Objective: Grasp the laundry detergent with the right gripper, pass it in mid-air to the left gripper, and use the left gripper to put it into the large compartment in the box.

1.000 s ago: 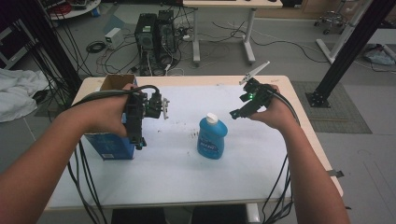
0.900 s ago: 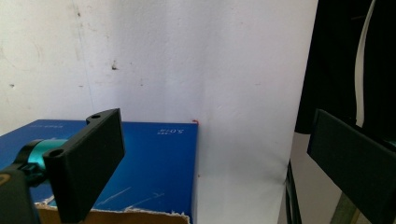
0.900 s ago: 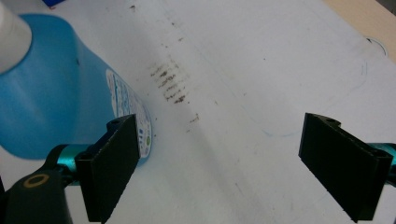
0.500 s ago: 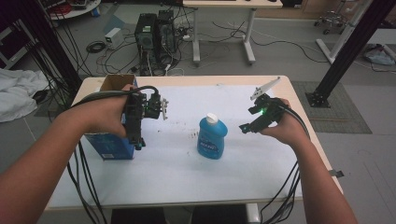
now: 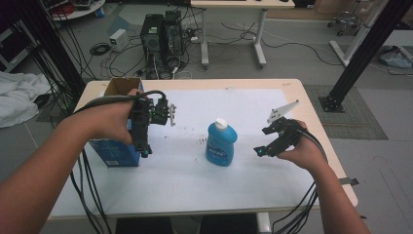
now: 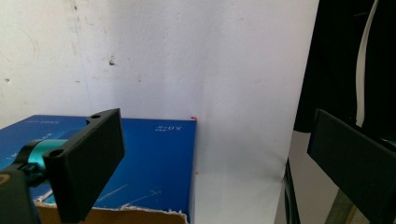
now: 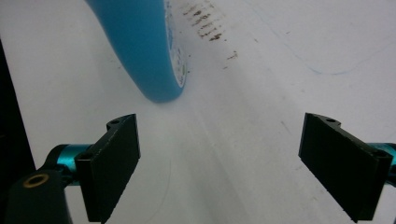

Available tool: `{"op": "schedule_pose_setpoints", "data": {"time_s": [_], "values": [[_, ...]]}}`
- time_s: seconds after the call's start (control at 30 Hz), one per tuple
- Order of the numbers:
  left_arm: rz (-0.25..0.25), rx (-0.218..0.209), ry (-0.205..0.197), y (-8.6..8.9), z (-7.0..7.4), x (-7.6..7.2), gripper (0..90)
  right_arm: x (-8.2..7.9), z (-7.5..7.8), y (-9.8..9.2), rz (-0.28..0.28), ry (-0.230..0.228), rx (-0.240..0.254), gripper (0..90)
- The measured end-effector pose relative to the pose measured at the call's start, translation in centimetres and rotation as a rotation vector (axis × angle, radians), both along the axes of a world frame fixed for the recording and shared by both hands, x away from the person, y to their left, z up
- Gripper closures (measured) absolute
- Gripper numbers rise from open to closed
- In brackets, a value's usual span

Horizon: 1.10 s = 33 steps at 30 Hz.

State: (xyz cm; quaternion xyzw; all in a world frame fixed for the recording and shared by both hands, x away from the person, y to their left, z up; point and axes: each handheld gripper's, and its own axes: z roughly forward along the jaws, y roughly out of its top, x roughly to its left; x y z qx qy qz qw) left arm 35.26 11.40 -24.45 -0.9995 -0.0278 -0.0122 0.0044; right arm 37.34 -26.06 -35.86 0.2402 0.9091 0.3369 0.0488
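The bottle (image 5: 221,145) stands upright near the middle of the table (image 5: 253,180), blue with a white cap, and I have nothing touching it. In my right gripper view its blue base (image 7: 149,51) sits ahead and to the left of the jaws, resting on the white surface, with a few dark specks (image 7: 205,21) on the sheet beside it. My right gripper (image 5: 268,146) hangs just to the bottle's right in the high view, low over the table and angled toward it; its jaws are spread wide with only bare tabletop between them. My left gripper (image 5: 143,127) is on the other side, well apart from the bottle, held above the near end of the box (image 5: 117,153). Its jaws also stand wide apart and grip nothing; in the left gripper view I look down on the box's blue side (image 6: 154,168) and its torn cardboard edge, with the white table beyond. The box sits at the table's left edge, open at the top. Cables (image 5: 87,195) trail from both grippers off the near edge. Past the table, on the floor, I see computer towers (image 5: 160,31) and a tangle of wires.
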Motion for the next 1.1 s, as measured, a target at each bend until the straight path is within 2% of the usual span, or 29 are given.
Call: {"op": "schedule_pose_setpoints", "data": {"time_s": [0.1, 0.17, 0.4, 1.1], "values": [[0.000, 0.000, -0.001, -0.1, 0.1, 0.0, 4.0, -0.3, -0.5, 0.2, 0.010, 0.000, 0.012, 11.7], [-0.002, 0.001, -0.002, -0.1, 0.1, -0.1, 4.0, -0.6, -1.2, 0.9, 0.019, 0.002, 0.016, 11.7], [-0.002, 0.003, -0.005, 0.0, 0.1, -0.3, 4.0, -0.9, -2.2, 2.4, 0.043, 0.006, 0.031, 11.7], [-0.001, 0.003, -0.009, 0.2, -0.1, -0.4, 4.0, -0.3, -3.6, 6.6, 0.111, -0.004, 0.070, 11.7]]}}
